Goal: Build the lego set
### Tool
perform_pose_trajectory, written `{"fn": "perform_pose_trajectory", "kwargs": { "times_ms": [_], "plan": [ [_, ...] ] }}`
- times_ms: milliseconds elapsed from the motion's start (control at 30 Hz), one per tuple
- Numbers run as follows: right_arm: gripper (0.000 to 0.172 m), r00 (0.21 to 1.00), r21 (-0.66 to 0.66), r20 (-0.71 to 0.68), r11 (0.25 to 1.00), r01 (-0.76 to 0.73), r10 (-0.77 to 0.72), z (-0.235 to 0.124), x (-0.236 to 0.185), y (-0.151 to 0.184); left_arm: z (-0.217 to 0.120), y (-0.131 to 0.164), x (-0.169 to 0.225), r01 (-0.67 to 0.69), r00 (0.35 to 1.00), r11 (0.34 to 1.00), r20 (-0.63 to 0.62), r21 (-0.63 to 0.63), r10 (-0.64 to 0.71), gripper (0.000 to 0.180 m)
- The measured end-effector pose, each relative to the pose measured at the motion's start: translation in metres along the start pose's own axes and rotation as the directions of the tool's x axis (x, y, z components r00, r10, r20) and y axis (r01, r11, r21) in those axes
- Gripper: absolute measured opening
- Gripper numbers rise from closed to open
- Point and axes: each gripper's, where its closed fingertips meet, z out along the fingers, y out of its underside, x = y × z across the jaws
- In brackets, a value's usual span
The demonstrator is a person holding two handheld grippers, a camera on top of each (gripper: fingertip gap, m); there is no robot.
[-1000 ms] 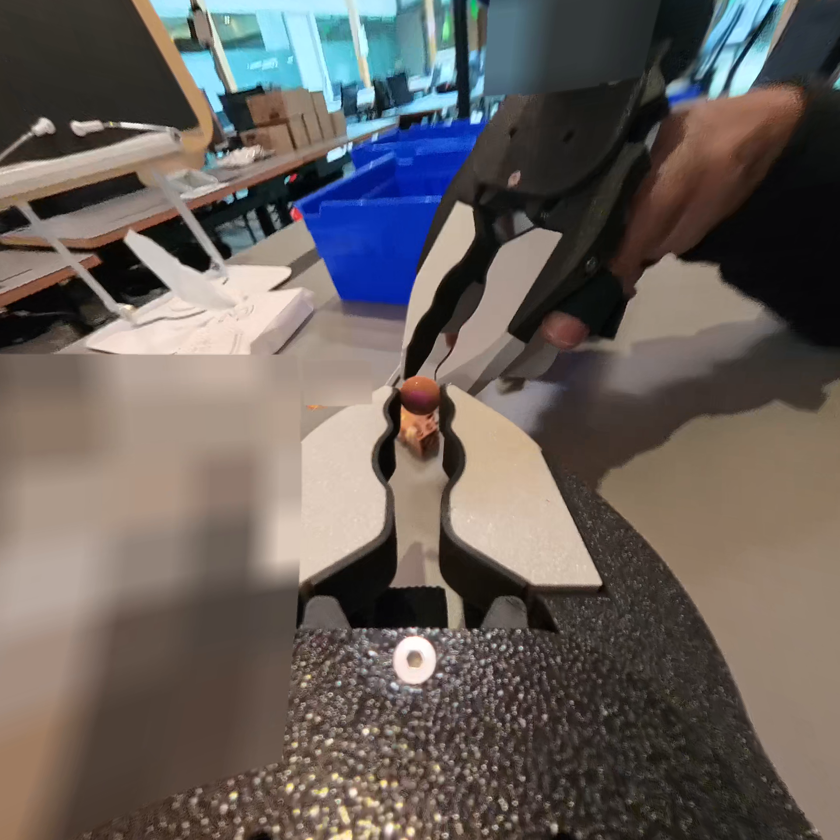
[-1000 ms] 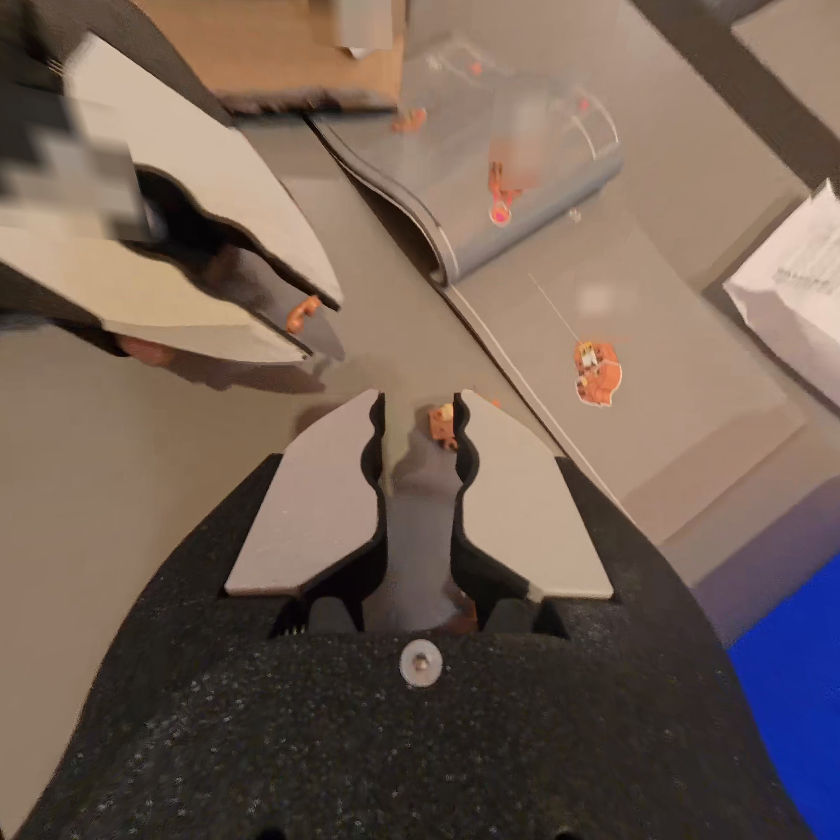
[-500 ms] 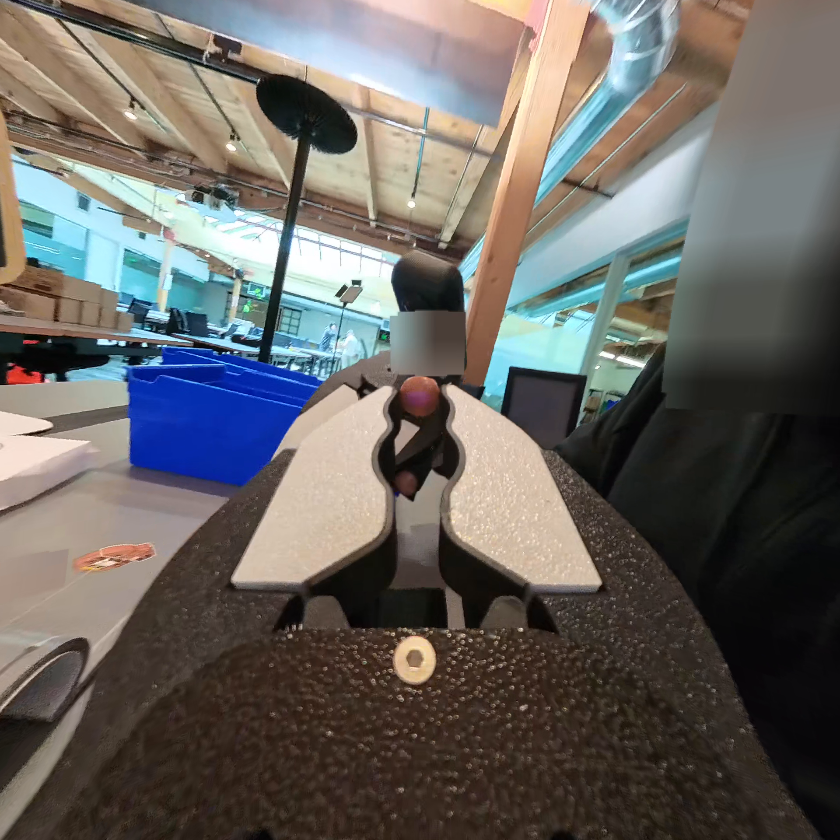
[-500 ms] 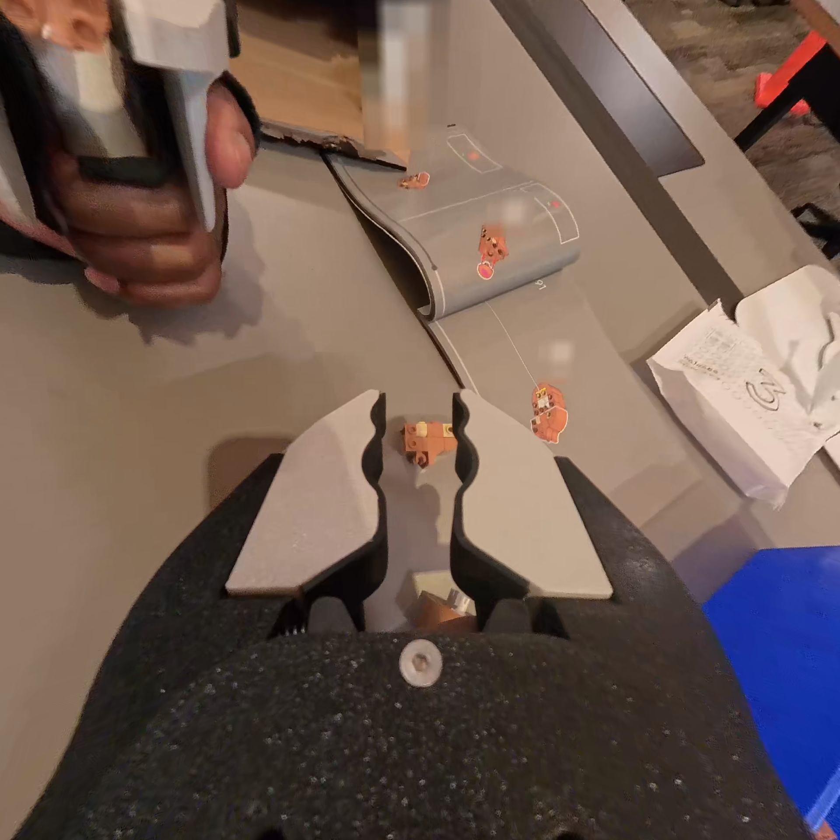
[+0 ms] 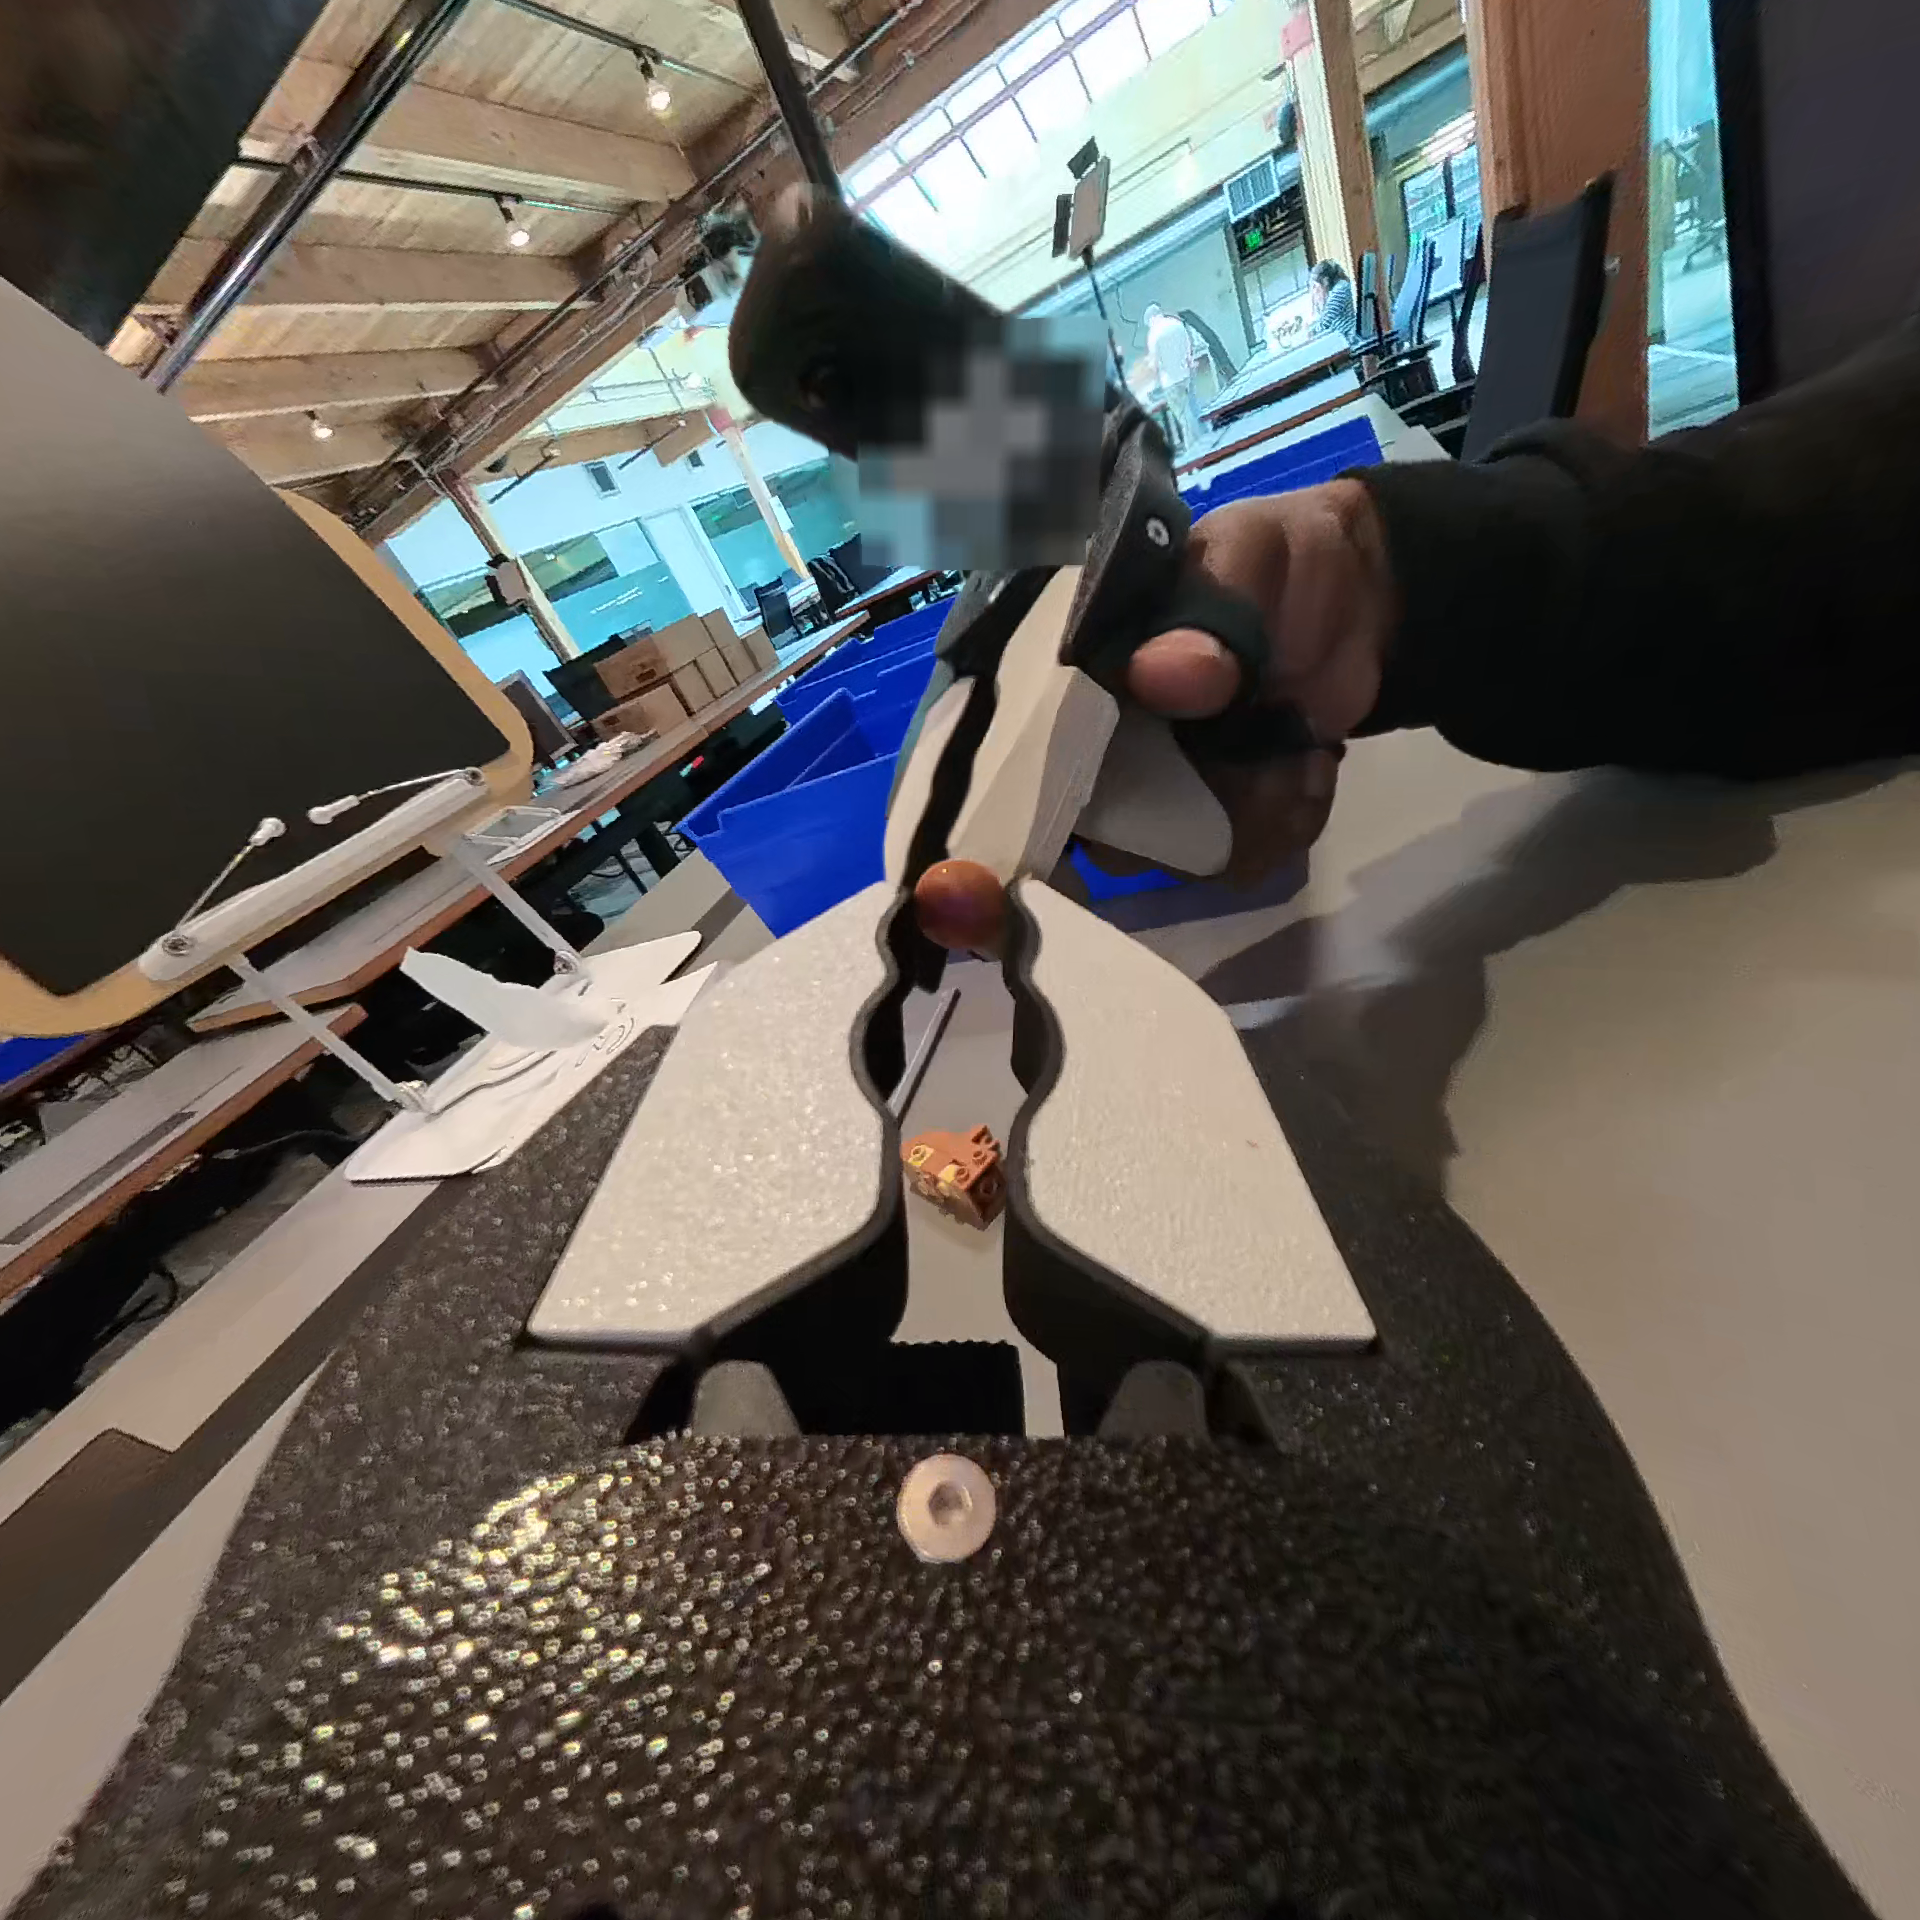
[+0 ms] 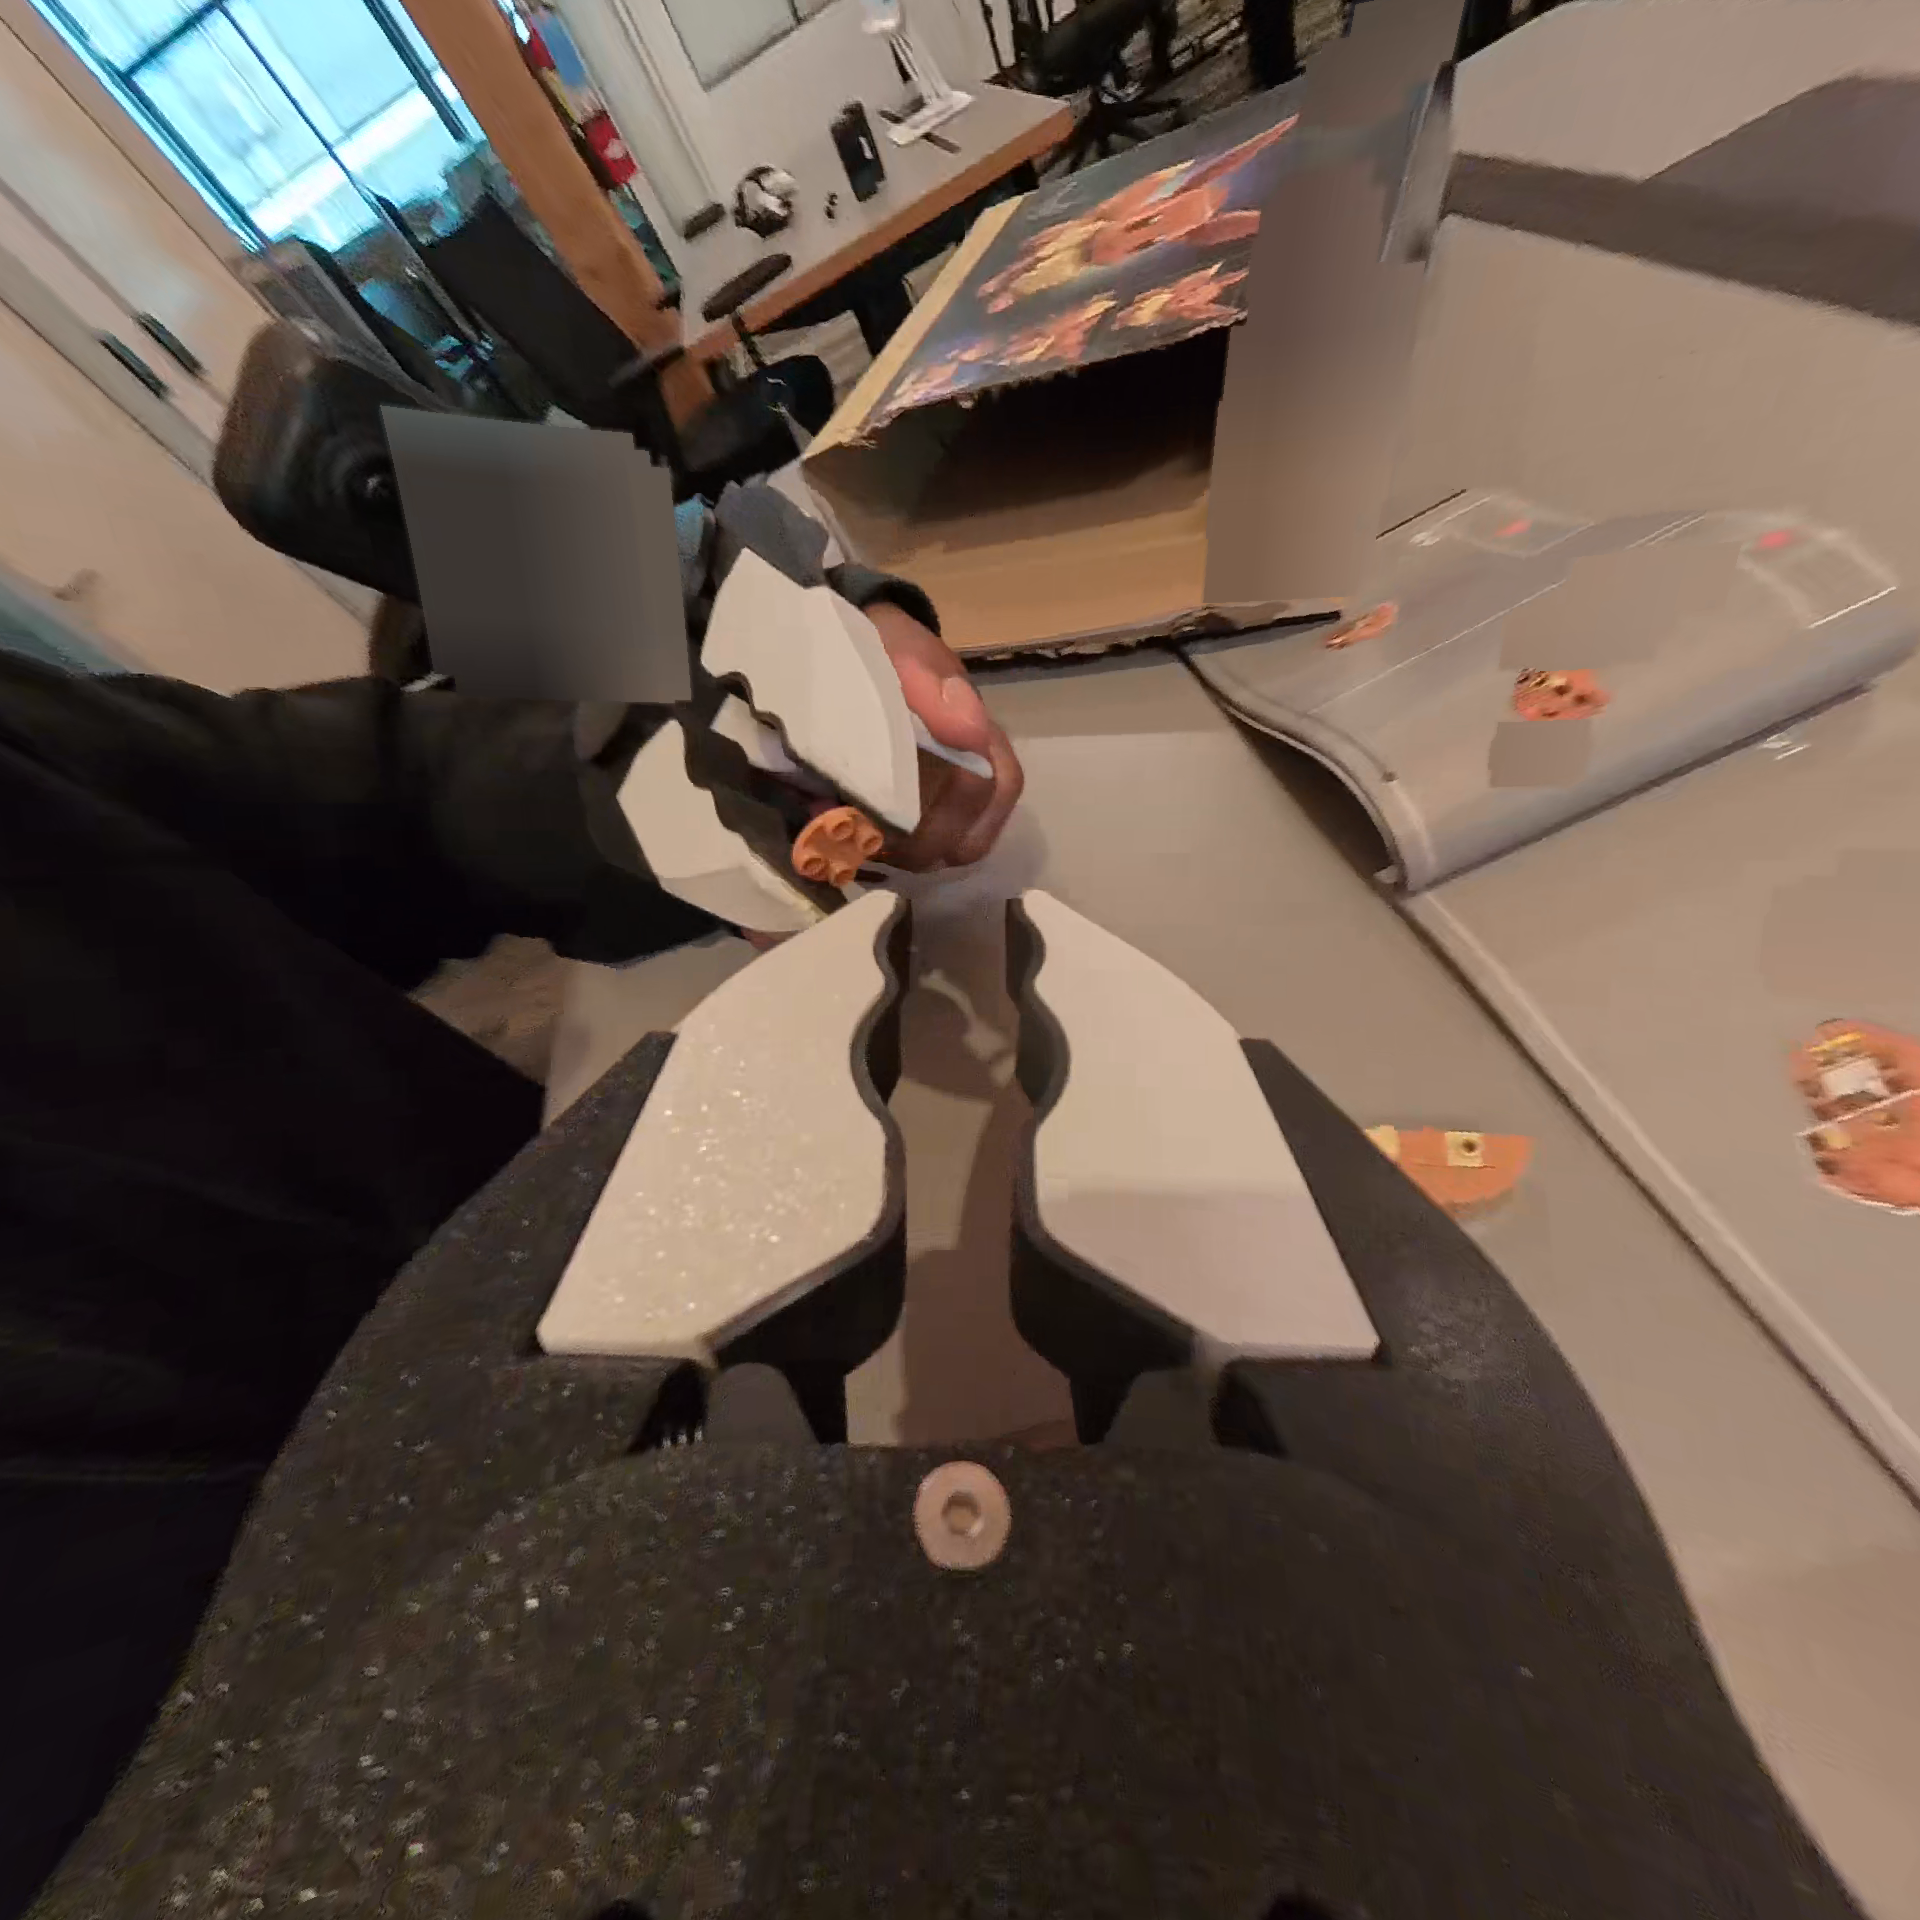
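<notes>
1. Round reddish-brown plastic dome piece, studded orange on its underside, is clamped between the tips of the left gripper, both pads pressing its sides, above the grey bench.
2. Right gripper has its jaws narrowly parted with only bench showing between them; it grips nothing.
3. Small brown-and-tan brick assembly lies on the bench beneath the left gripper's fingers.
4. Grey open instruction booklet and a torn cardboard box lie toward the bench's far edge; blue plastic bins stand beyond.
</notes>
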Motion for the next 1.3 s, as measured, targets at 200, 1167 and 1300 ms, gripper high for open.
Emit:
{"fn": "perform_pose_trajectory", "kwargs": {
  "times_ms": [200,1167,1300],
  "plan": [
    [0.018,0.981,0.039,0.123,0.987,-0.153,0.147,-0.004,-0.005,-0.003,-0.001,0.0,-0.001,-0.013,1.0,1.0,0.006,-0.008,0.013,0.016],
    [0.012,0.849,0.028,0.418,0.93,-0.367,0.323,-0.004,-0.028,-0.005,0.0,-0.002,0.012,-0.302,0.953,0.951,0.006,-0.073,0.303,0.017],
    [0.012,0.833,0.022,0.439,0.923,-0.384,0.336,-0.006,-0.028,-0.005,-0.003,-0.006,0.014,-0.3,0.954,0.953,-0.027,-0.05,0.299,0.017]
  ]
}}
